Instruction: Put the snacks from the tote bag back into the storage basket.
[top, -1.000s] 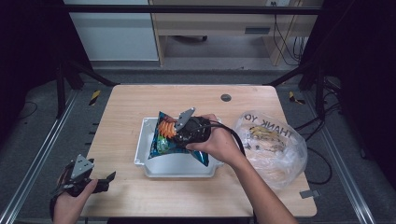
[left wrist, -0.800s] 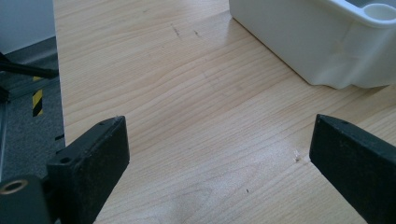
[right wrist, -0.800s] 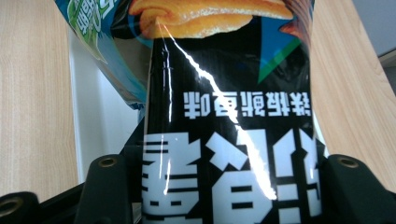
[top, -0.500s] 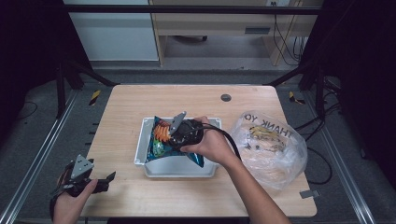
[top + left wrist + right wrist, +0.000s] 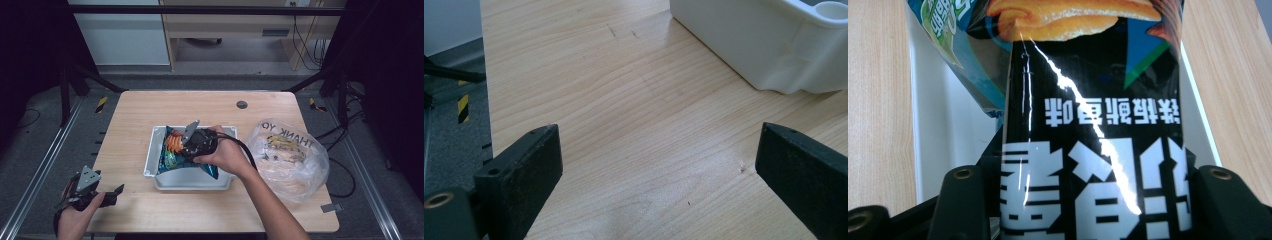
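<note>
Light wood table [image 5: 135,115] on grey floor, dark frame around; white tray [image 5: 155,150] mid-table; right gripper [image 5: 192,145] pinching snack bag [image 5: 1093,150] over tray; left gripper [image 5: 659,165] spread, near table corner; clear plastic bag [image 5: 295,160] at right

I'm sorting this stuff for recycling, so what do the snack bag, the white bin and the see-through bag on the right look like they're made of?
Snack bag: likely glossy printed plastic film; a bright glare streak runs along its crease.
White bin: probably moulded plastic, smooth and matte, with rounded corners.
Clear bag: thin translucent plastic film, crinkled, with printed lettering and its contents showing through.
Right gripper: jaws stand on either side of the snack bag.
</note>
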The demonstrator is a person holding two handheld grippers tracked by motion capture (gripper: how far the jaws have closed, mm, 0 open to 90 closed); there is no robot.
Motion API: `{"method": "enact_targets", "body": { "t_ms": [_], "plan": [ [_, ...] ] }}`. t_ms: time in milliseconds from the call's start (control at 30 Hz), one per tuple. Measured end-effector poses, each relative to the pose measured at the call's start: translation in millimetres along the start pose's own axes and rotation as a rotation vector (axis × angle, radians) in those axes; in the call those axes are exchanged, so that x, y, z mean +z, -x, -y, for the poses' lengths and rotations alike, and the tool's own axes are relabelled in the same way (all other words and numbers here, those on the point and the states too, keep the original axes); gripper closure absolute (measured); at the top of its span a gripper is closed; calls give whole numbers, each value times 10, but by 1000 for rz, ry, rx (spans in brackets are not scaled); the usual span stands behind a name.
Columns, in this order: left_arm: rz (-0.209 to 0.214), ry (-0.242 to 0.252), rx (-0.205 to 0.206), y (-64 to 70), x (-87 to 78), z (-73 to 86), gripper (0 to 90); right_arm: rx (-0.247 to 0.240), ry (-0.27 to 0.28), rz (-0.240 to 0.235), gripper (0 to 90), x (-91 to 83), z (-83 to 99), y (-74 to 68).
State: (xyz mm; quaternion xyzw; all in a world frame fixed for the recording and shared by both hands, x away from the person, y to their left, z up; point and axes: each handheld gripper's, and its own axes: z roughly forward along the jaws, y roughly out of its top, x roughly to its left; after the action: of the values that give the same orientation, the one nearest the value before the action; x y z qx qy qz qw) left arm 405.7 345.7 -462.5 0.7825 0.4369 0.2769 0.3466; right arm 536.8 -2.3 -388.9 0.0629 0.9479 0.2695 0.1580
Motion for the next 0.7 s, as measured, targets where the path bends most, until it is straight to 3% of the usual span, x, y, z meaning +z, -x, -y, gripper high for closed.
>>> {"method": "enact_targets", "body": {
  "t_ms": [700],
  "plan": [
    [3, 1, -2, 4, 1, -1, 44, -14, -14, -16, 421, 95, 13, 17]
  ]
}}
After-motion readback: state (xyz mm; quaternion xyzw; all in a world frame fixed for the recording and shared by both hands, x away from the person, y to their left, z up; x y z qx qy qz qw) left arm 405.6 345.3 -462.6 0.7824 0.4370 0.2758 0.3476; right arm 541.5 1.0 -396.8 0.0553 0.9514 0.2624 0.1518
